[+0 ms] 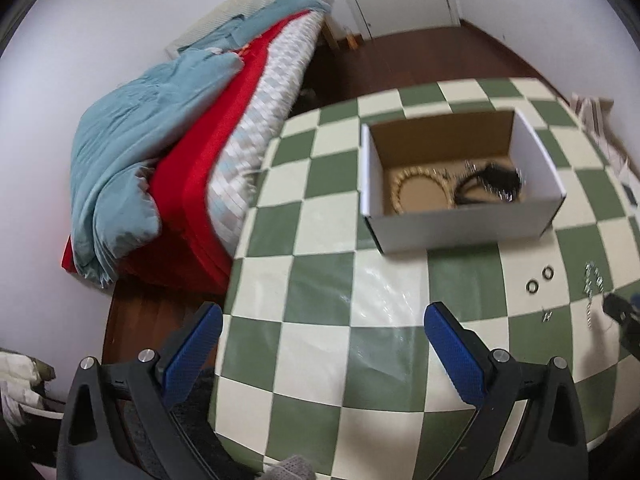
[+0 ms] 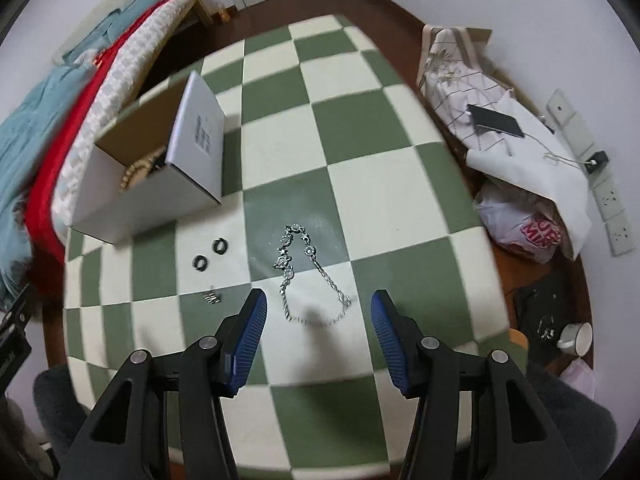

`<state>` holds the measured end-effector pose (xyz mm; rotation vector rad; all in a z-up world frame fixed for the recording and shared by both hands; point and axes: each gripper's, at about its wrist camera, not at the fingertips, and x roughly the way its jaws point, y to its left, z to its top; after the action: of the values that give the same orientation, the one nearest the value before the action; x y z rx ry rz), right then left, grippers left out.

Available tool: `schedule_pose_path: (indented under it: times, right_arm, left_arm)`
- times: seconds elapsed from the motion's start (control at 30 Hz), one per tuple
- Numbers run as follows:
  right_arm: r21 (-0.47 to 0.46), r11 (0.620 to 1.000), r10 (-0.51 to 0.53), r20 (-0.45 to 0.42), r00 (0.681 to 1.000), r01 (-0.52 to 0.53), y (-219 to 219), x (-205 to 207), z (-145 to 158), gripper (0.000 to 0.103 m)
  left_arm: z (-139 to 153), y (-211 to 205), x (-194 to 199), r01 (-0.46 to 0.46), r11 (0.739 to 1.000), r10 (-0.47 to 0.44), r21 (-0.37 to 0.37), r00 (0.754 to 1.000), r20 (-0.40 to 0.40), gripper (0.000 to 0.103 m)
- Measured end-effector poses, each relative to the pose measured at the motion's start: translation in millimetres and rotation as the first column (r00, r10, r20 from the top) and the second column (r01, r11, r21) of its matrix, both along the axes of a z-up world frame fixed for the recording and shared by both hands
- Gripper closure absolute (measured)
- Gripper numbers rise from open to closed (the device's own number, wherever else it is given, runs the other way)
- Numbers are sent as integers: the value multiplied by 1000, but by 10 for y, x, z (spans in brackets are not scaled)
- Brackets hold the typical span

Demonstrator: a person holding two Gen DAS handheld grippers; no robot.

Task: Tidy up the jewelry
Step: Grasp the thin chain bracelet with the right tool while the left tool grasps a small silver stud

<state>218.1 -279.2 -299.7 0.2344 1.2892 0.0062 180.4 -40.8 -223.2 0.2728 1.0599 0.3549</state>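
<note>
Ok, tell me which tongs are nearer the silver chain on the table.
Right. The right tongs hang open directly over the silver chain, its lower loop between the pads. The left tongs are off to the chain's left, open over bare cloth.

Left gripper point(image 1: 324, 340) tilted down, jaws wide apart, empty. Right gripper point(image 2: 318, 312) pointing steeply down, jaws parted, nothing between them.

On the table point(image 2: 360, 128): box point(image 2: 196, 136) at far left, holding a beaded ring point(image 1: 420, 194) left of a tangled piece point(image 1: 488, 184). Before the box lie 2 rings point(image 2: 209, 253), then a clasp point(image 2: 212, 298). The chain point(image 2: 308, 276) lies right of these. Bed point(image 1: 192, 152) stands left of the table.
</note>
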Motion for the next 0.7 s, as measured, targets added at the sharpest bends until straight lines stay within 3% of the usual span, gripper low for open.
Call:
schedule_pose_path:
  times: [0.1,0.23,0.27,0.3,0.33,0.6,0.7]
  right_arm:
    - [-9,999,38,22,999,-38,126,103,-136,46]
    - [-99,989,116,18,993,-114,368,222,-306,50]
    - [-148,979,142,14,990,-138,431,230,-323,57]
    - [-180,972,154,13,988,-149,464,226,-324,82]
    - [-180,972,158,23,987,-151,458,222,-314,95]
    - [-79,997,12,3,1000,-12,-81,173,-307,101]
    - [-65,998,-14,0,1000,14,-242,124,-298,101]
  left_arm:
    - [-92,-67,44,10,1000,-10,24,1000,-22,0]
    - [-156,-152,83,25,999,-23,29,999,-40,0]
    - [-168,-188,87,32,999,-31,23,999,-45,0]
    - [-179,-230,87,40,999,-40,11,998,-48,0]
    - [-196,-276,95,50,999,-50,0,997,-53,0]
    - [-459,-874,162,175,964,-205,-199,968,-142,2]
    - [-583,-1075,202,209,950,-252,-233,952,-173,10]
